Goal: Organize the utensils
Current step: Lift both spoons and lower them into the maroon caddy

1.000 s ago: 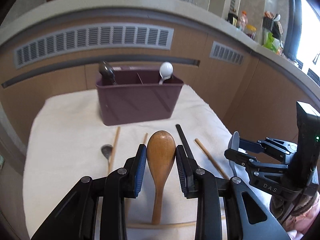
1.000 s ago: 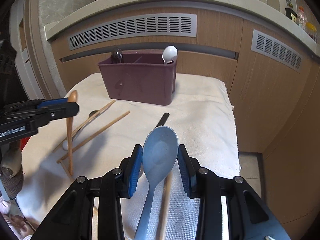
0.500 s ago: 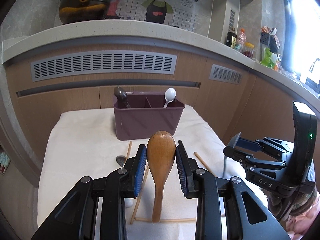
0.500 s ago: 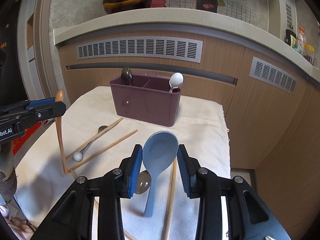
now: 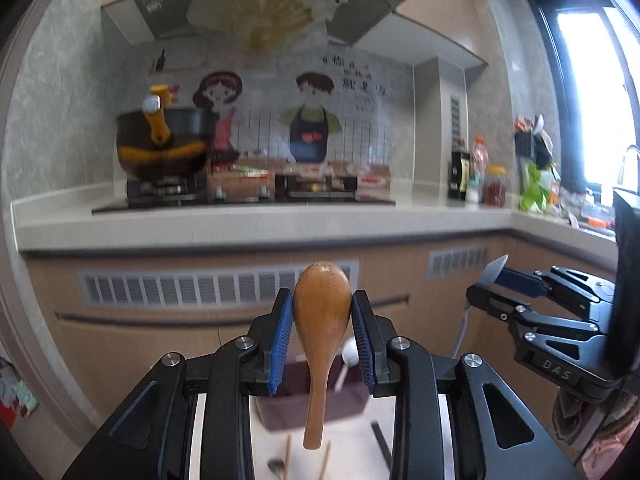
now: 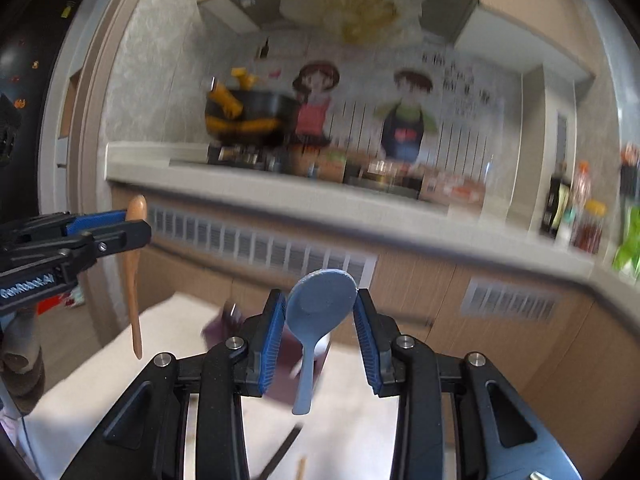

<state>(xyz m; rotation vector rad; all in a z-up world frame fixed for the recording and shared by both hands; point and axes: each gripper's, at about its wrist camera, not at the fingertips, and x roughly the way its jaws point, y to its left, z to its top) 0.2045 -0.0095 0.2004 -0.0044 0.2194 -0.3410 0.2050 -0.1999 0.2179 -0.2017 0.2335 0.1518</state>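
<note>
My left gripper (image 5: 322,334) clamped on the wooden spoon (image 5: 321,320) bowl, handle dangling, my right gripper (image 6: 320,330) pinching the blue spoon (image 6: 318,312), maroon utensil caddy (image 5: 296,404) below

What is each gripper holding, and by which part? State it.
The left gripper clamps the wooden spoon by its bowl, handle hanging down. The right gripper clamps the blue spoon by its bowl likewise.
</note>
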